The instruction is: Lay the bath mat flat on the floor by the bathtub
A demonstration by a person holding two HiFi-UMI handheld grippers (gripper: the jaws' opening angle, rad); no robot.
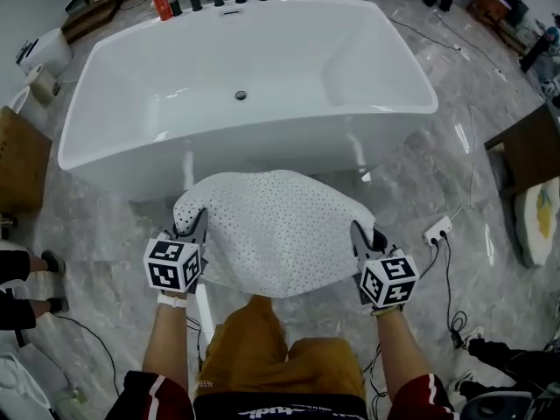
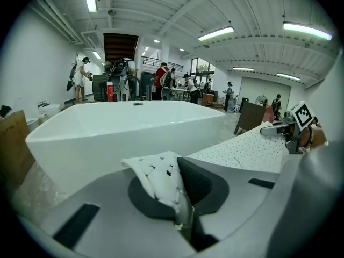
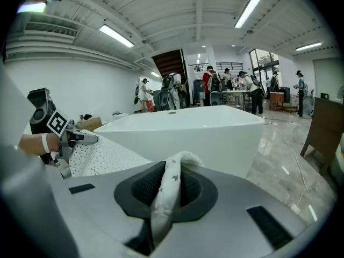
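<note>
a mock bathroom inside a big work hall

i am in an open hall, not a home. a freestanding white bathtub (image 1: 245, 68) sits on a marbled floor (image 1: 455, 173), with a power strip (image 1: 437, 230) and cables (image 1: 449, 278) lying loose. strip lights (image 2: 217, 34) hang from a bare ceiling (image 2: 161, 9), and people (image 2: 164, 79) stand in groups beyond.

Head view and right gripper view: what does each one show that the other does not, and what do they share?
Head view only: the drain, a power strip on the floor, the person's brown shorts. Right gripper view only: ceiling lights, a dark staircase, and, seen close, the right gripper shut on a fold of the bath mat. Both: the white bathtub, the bath mat held up by both grippers, the left gripper.
</note>
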